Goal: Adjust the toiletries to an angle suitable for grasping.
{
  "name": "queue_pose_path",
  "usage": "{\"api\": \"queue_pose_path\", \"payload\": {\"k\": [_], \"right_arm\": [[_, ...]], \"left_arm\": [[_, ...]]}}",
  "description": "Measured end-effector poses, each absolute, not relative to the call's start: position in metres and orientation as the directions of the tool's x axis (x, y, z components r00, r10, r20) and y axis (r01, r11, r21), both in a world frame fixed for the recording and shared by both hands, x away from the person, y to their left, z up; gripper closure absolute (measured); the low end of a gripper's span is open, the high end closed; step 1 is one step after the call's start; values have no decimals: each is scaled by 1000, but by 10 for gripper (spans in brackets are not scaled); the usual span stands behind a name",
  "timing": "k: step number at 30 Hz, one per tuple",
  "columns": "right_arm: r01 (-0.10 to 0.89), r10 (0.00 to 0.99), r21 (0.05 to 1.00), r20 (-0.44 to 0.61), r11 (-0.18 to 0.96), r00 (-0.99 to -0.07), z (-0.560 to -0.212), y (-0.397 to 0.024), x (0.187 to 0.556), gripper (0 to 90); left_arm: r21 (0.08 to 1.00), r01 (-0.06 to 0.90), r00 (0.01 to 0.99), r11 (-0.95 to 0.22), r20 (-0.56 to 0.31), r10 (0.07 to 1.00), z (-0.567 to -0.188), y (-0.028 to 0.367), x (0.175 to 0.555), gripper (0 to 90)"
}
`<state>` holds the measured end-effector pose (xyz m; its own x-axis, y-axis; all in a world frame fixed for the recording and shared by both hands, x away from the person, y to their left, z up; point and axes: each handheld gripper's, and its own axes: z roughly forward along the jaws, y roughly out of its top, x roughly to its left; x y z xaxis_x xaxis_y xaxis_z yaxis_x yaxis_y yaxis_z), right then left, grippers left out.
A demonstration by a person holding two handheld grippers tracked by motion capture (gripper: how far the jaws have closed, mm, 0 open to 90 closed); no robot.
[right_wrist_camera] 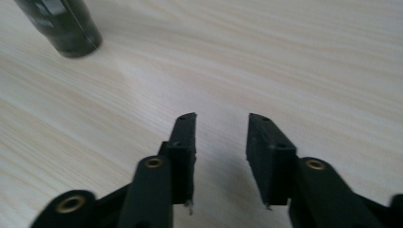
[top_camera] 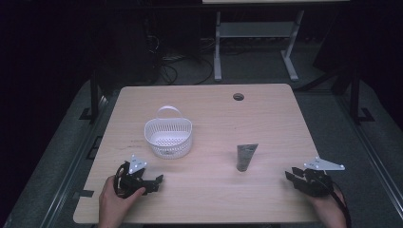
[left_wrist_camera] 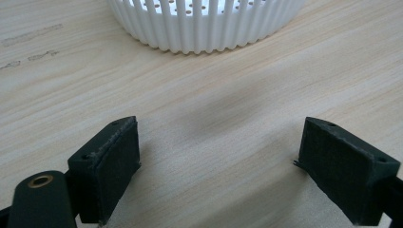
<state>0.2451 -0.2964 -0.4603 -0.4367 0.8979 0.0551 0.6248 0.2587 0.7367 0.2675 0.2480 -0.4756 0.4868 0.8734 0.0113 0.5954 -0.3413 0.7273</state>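
A light wooden table (top_camera: 209, 190) seen from above, in a dim room. A person's hands enter from the bottom edge, each holding a black two-jaw gripper low over the near part of the table.

The left gripper (top_camera: 154, 180) sits near the front left corner, held by the left hand (top_camera: 114, 199). Its jaws stand wide apart with nothing between them, only bare wood. Just beyond it is a white slatted plastic basket (top_camera: 168, 135) with a looped handle on its far side, standing upright on the table left of centre. In the left gripper view the basket's ribbed wall (left_wrist_camera: 204, 28) appears close ahead of the jaws, apart from them.

The right gripper (top_camera: 291, 175) rests near the front right edge. Its jaws are parted by a narrow gap and hold nothing.

A dark tube (top_camera: 244, 156) lies flat on the table between the two grippers, right of centre, its round cap end nearest the person. In the right gripper view the cap (right_wrist_camera: 71, 28) shows at upper left, well clear of the jaws.

A round cable hole (top_camera: 238, 97) sits near the table's far edge.
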Motion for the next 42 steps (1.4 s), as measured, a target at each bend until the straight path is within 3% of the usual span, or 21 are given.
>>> {"api": "queue_pose_path", "payload": {"k": [1,6,42], "right_arm": [[622,892,738,62,261,-447,-457,-296,246,763],[615,880,749,92,247,-466,-449,-296,245,897],[490,781,841,140,231,-608,-391,-267,253,898]], "left_arm": [[728,595,487,-341,11,874,-476,248,267,124],[727,596,486,-341,11,874,-476,248,267,124],[727,595,487,-341,11,873,-476,248,268,124]]}}
